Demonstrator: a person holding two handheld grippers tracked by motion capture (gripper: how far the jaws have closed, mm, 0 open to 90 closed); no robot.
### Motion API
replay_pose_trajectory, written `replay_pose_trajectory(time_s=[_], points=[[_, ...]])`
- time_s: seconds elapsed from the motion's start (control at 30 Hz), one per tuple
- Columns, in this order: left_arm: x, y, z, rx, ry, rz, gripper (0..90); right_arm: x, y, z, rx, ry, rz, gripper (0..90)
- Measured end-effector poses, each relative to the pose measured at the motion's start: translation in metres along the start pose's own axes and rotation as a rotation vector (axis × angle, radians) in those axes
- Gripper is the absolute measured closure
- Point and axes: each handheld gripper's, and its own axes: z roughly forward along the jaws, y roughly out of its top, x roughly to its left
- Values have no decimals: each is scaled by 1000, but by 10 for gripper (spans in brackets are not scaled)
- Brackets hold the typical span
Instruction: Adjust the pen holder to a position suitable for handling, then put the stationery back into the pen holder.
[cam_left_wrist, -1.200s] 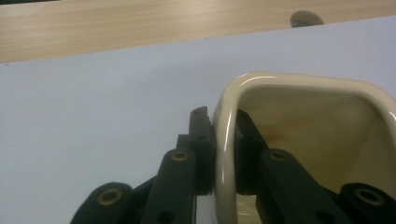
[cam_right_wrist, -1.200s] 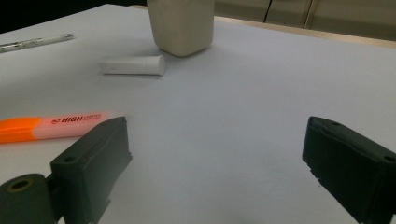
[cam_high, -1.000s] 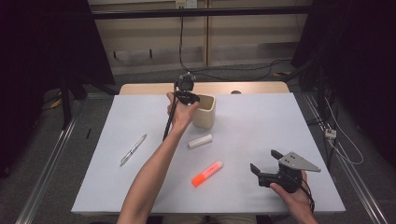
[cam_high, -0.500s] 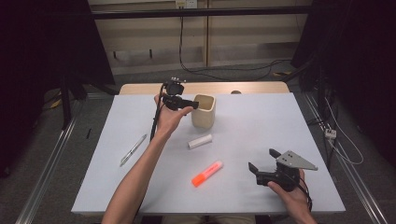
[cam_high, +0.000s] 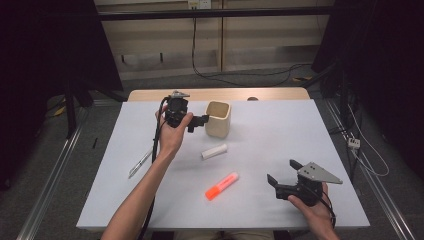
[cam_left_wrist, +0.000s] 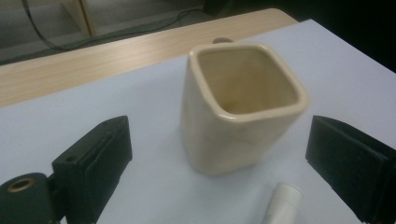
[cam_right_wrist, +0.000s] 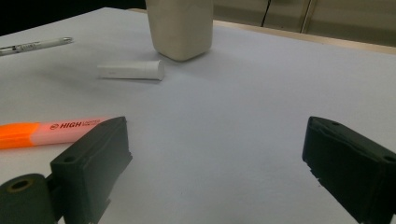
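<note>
A pen (cam_high: 140, 164) lies far left. The left gripper (cam_high: 199, 121), jaws apart and empty, hovers just left of the cup (cam_high: 218, 119), above the white tube (cam_high: 214, 151). The orange marker (cam_high: 222, 185) lies diagonally, nearer the right gripper (cam_high: 284, 176), whose jaws also stand apart.

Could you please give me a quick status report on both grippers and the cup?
Left gripper open, empty, beside cream cup. Right gripper open, empty, low at near right. Cup upright, nothing blocking it.

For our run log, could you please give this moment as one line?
left gripper: open, beside cream square ceramic cup | right gripper: open, empty | orange highlighter, white tube: on table
</note>
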Motion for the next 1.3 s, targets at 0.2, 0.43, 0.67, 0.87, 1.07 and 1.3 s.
replay_pose_trajectory(time_s=[0.2, 0.43, 0.67, 0.87, 1.07, 1.3], points=[[-4, -5, -12, -16, 10, 58, 70, 1, 0, -1, -2, -2, 6, 69], [0, -11, -26, -48, 24, 53, 66, -1, 1, 1, -1, 0, 8, 68], [3, -20, -45, -56, 37, 60, 67, 0, 2, 3, 3, 1, 14, 68], [9, -34, -58, -68, 41, 70, 67, -3, 1, 5, 6, -4, 18, 67], [23, -37, -83, -112, 62, 58, 102, -1, 2, 8, 13, 7, -1, 67], [32, -56, -91, -79, 124, 57, 95, -1, 2, 10, 12, 13, 0, 66]])
